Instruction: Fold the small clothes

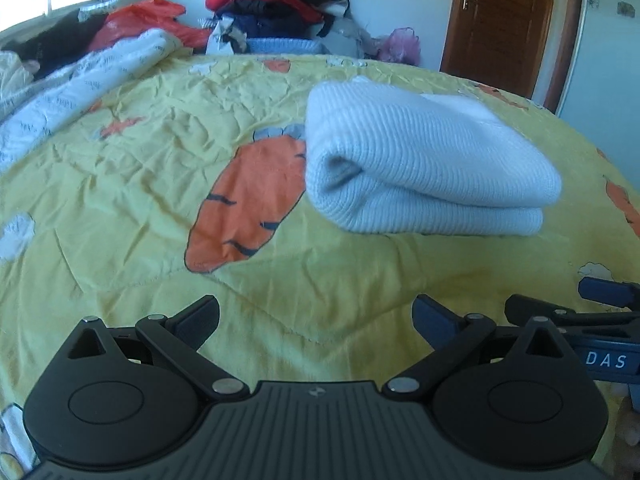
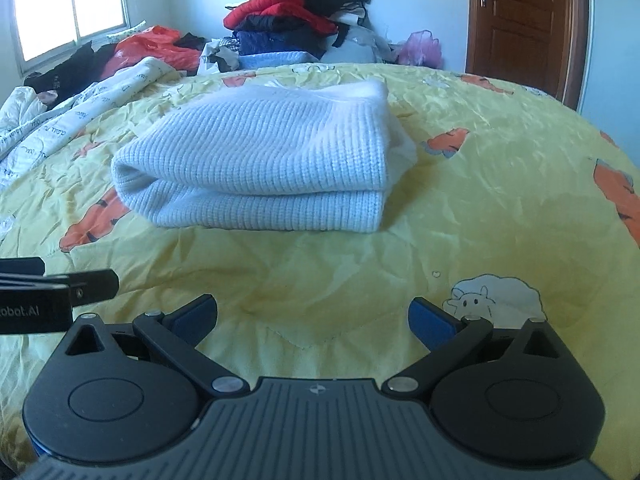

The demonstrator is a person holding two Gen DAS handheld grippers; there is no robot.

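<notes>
A bedroom with pale walls, a window (image 2: 72,8) and a brown door (image 2: 524,20) is seen behind a bed covered by a yellow quilt (image 2: 460,184) printed with carrots and sheep. A white ribbed knit (image 2: 264,160), folded over on itself into a thick bundle, is laid flat near the middle of the quilt, its rounded fold turned toward the left of the right wrist view. In the left wrist view the knit (image 1: 424,160) is seen partly covering a large printed carrot (image 1: 252,204). A heap of red, black and navy clothes (image 2: 296,12) is piled at the far edge of the bed, with a white lettered sheet (image 2: 72,116) bunched along the left side. The left gripper (image 1: 316,320) is held low over the quilt, jaws spread wide and nothing between them, well short of the knit. The right gripper (image 2: 312,318) is likewise held with jaws spread and empty, just beside the left one and apart from the knit. Each gripper is caught at the edge of the other's view.
</notes>
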